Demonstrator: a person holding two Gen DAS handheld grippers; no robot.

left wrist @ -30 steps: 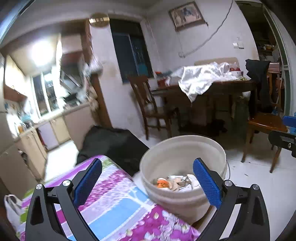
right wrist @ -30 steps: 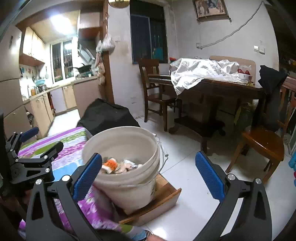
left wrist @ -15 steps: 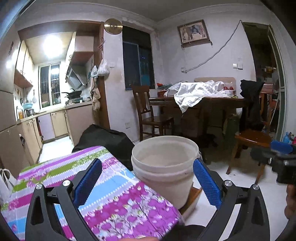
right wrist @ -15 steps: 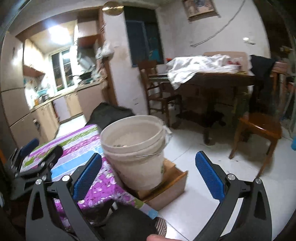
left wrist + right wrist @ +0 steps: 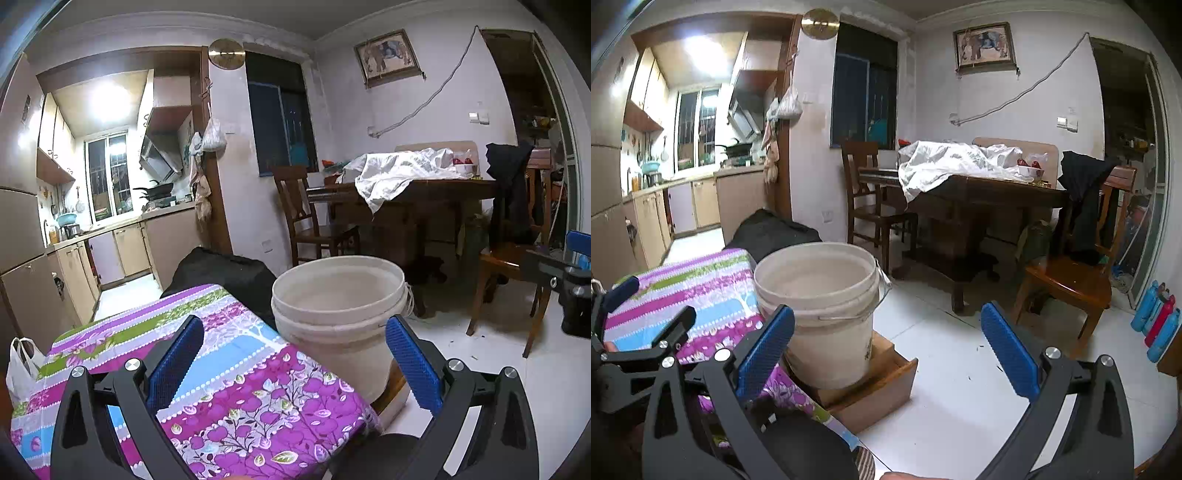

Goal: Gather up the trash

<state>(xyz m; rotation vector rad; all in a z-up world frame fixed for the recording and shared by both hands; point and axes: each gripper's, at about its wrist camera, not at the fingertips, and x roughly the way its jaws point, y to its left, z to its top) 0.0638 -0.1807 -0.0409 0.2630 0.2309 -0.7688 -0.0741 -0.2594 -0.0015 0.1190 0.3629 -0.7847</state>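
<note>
A cream plastic bucket [image 5: 340, 317] with a wire handle stands on a low wooden box [image 5: 871, 387] beside the table with the flowered purple cloth [image 5: 236, 387]. Its inside is hidden from this low angle in both views. My left gripper [image 5: 295, 362] hangs open over the cloth's corner, nothing between its blue pads. My right gripper [image 5: 888, 349] is open too, low beside the bucket [image 5: 820, 314] and over the floor. The left gripper [image 5: 639, 325] shows at the left edge of the right wrist view.
Behind stand a dark wooden dining table [image 5: 979, 199] with white sheeting, two wooden chairs [image 5: 1075, 273], and a black bag [image 5: 225, 273] on the floor. A white plastic bag [image 5: 20, 365] hangs left of the cloth-covered table. Coloured bottles [image 5: 1156, 321] line the right wall. White floor lies right of the bucket.
Both grippers have dropped lower and pulled back from the bucket, so the trash inside it, seen a second ago, is out of sight. Both have stayed open and empty.
</note>
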